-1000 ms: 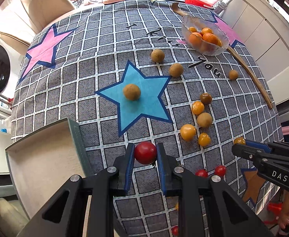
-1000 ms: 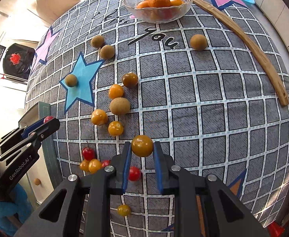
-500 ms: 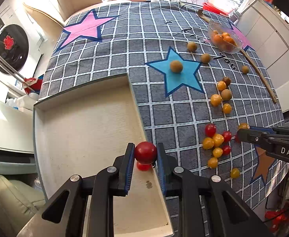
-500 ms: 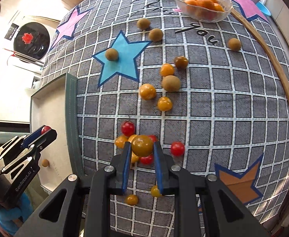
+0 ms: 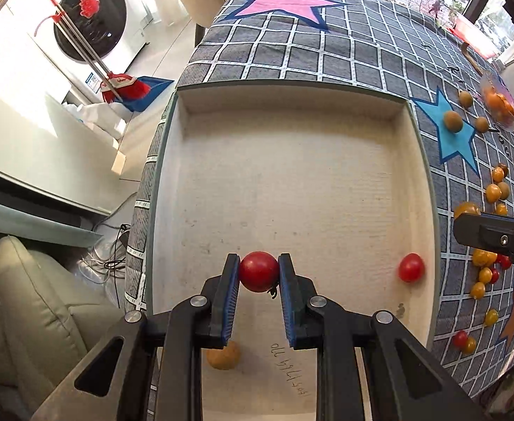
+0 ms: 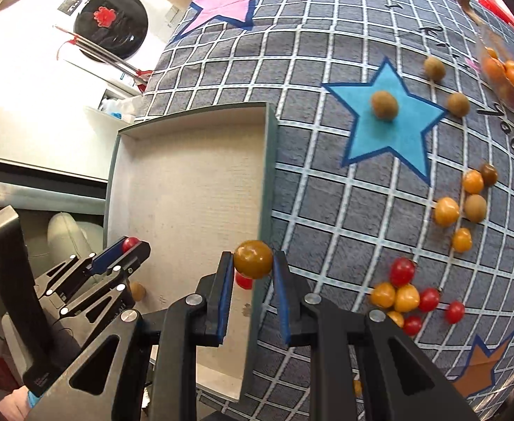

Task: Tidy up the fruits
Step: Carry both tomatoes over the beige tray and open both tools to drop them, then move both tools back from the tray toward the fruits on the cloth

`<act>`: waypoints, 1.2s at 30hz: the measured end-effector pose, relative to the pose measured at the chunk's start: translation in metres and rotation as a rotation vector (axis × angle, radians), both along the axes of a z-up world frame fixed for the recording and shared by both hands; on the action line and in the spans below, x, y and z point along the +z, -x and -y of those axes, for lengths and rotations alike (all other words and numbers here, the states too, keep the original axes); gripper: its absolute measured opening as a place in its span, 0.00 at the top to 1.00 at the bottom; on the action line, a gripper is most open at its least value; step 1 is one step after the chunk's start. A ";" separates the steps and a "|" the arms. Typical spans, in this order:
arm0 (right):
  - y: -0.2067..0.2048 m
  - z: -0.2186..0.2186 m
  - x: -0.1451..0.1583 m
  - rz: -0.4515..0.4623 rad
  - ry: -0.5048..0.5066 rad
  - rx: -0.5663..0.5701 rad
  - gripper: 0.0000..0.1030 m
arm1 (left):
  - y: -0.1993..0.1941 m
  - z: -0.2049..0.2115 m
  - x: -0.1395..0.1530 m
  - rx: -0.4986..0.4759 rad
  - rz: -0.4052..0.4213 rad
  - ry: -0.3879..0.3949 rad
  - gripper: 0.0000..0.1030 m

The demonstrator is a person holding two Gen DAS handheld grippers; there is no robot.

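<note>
tray (image 5: pixel 292 112) holds one red tomato (image 5: pixel 410 267), one brown fruit (image 5: pixel 223 355); left gripper (image 5: pixel 259 273) fingers clamp red tomato (image 5: pixel 259 271) above tray, right gripper (image 6: pixel 253 263) fingers clamp yellow tomato (image 6: pixel 253 259) at tray's right wall; most fruit unsorted on desk (image 6: pixel 327 70).

Red tomato (image 5: pixel 259 271) & amber tomato (image 6: pixel 253 259) each pinched in tongs, over shallow box (image 5: pixel 292 182).

The left wrist view looks steeply down along its own fingers, close above the shallow box (image 5: pixel 292 182), with the checked tablecloth (image 5: pixel 327 56) curving away to the right. The right wrist view also faces steeply down from just beside the box's right wall (image 6: pixel 269 182), taking in more cloth. Both views share the box, the blue star (image 6: pixel 388 122), the scattered fruit, and each other's gripper at the frame edge.
</note>
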State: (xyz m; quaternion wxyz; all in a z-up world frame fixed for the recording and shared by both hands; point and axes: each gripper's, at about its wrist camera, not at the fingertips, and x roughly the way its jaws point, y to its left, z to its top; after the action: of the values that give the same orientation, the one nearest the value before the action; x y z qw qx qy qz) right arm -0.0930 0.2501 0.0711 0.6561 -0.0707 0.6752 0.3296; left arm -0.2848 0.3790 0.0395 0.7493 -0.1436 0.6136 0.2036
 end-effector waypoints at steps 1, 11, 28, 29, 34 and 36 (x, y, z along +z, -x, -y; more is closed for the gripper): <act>0.001 -0.008 -0.002 -0.006 0.000 0.008 0.77 | 0.001 -0.003 -0.003 0.009 -0.004 -0.002 0.77; 0.009 -0.052 -0.037 -0.035 0.056 0.053 0.77 | 0.006 -0.010 -0.022 0.020 -0.025 0.000 0.77; 0.006 -0.078 -0.054 -0.033 0.100 0.068 0.60 | 0.009 -0.007 -0.021 -0.014 -0.029 -0.021 0.25; 0.003 -0.075 -0.053 -0.041 0.086 0.066 0.55 | 0.011 -0.006 -0.017 -0.015 -0.009 -0.045 0.23; 0.001 -0.072 -0.037 -0.052 0.003 0.056 0.22 | 0.015 -0.002 -0.011 -0.034 -0.021 -0.061 0.23; -0.001 -0.070 -0.028 -0.038 -0.013 0.044 0.19 | 0.016 -0.001 -0.008 -0.032 -0.026 -0.057 0.23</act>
State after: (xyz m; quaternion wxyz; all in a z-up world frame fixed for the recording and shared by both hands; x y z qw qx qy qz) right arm -0.0925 0.3197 0.0432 0.6361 -0.0748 0.6839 0.3494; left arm -0.3011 0.3804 0.0313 0.7482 -0.1099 0.6194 0.2108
